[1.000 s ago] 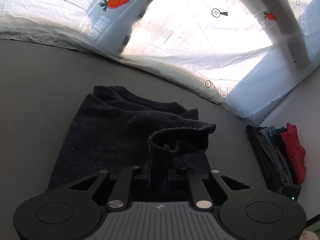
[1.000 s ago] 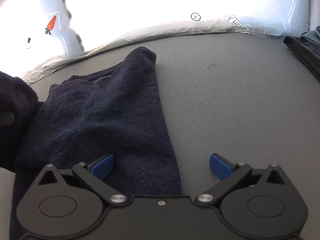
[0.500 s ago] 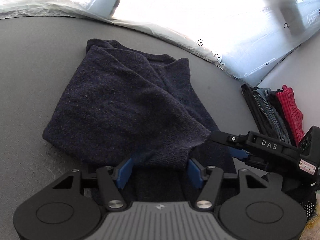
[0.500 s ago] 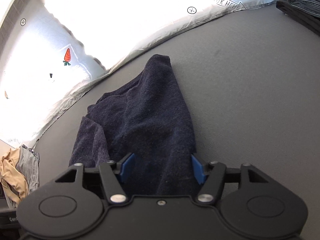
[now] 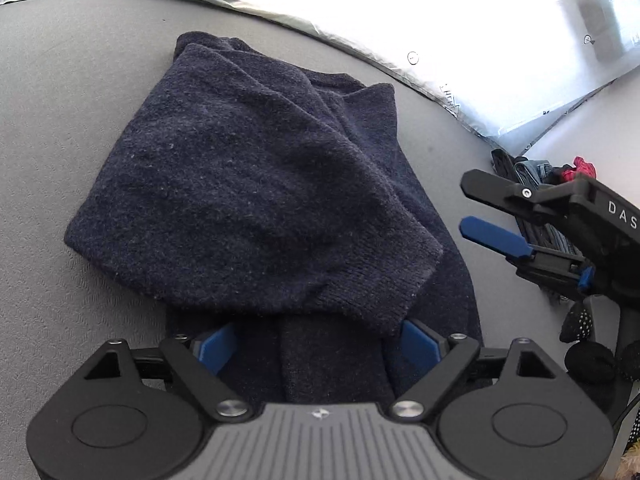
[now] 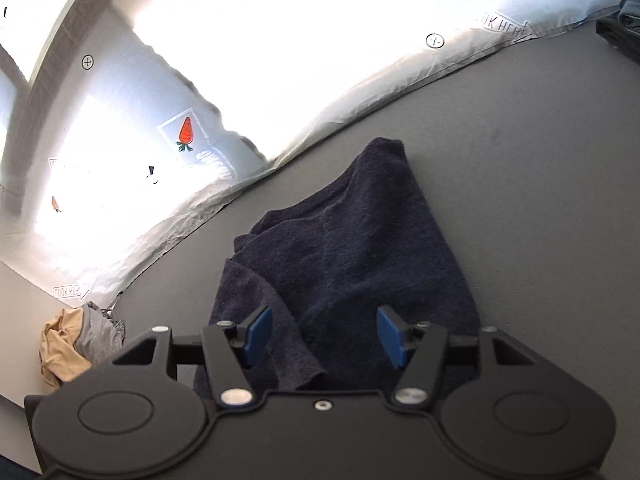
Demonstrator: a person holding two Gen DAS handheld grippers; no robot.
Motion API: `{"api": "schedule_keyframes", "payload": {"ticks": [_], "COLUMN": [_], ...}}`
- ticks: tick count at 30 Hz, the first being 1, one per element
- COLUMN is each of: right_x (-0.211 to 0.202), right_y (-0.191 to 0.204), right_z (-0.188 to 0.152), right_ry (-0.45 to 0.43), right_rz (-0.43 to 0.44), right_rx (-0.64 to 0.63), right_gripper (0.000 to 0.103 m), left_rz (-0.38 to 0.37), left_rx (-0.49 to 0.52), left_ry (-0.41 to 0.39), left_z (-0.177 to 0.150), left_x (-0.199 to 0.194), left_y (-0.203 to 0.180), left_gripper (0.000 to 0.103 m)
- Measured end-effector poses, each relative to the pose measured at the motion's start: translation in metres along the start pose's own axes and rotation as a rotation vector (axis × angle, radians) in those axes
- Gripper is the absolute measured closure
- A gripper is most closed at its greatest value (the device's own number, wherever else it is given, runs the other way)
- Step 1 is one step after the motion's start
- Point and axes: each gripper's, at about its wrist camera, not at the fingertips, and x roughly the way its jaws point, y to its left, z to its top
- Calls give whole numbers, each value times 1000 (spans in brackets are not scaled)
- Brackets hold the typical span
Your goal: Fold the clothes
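navy knit garment, part-folded, on grey table

item: dark navy sweater lying on the grey table near a white printed sheet, one panel doubled over the rest with its ribbed hem toward the camera. left gripper low over that hem, jaws opening, blue pads clear of the cloth on either side: released, apparently because the fold is laid. right gripper over the garment's near edge, jaws closing, cloth between the pads; whether they pinch it cannot be told from either view. likely purpose: to take the next edge for a further fold. also present: stack of folded clothes at the far right, loose tan and grey clothes off to the left, probably awaiting their turn
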Motion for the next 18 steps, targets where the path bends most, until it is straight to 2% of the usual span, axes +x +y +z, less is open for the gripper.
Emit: {"api": "schedule_keyframes", "payload": {"ticks": [4,7,9,12,15,18], "right_x": [31,44,45,39,30,19], "right_y": [17,19,17,3,-6,-4], "right_z": [-9,-14,-17,-15,-16,-23], "right_ry": [106,153,154,153,137,128], "right_rz": [2,7,-10,13,47,59], "right_rx": [-59,-41,-39,34,103,94], "right_gripper": [45,61,77,90,96,97], "left_rz": [-28,-41,-44,-35,-6,39], "left_rx": [-34,-67,-81,-89,-91,-78], "left_ry": [-8,-16,-21,-21,-18,-15], "left_z": [1,1,1,1,1,-1], "left_x": [0,-1,-1,-1,-2,-5], "left_y": [5,8,10,9,4,-4], "left_gripper": [10,10,10,10,10,10]}}
